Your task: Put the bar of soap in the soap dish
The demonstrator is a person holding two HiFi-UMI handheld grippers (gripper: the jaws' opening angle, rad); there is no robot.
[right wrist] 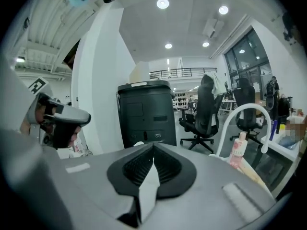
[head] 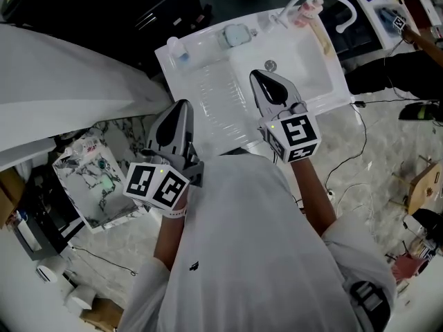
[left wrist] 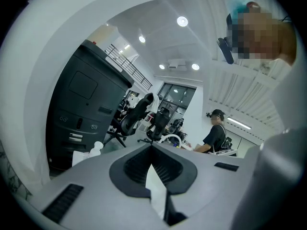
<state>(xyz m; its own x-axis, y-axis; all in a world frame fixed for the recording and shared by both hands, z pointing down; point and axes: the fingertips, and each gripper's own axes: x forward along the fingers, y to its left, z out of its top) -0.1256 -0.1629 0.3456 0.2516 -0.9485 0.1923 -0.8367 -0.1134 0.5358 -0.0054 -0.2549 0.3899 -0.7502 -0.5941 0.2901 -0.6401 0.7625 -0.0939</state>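
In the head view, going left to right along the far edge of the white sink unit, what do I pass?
small white bottle → soap dish → pink bottle → tip of the faucet spout

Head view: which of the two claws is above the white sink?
The right claw, at the picture's right, hangs above the sink; the left claw is off the sink's left edge, not over it.
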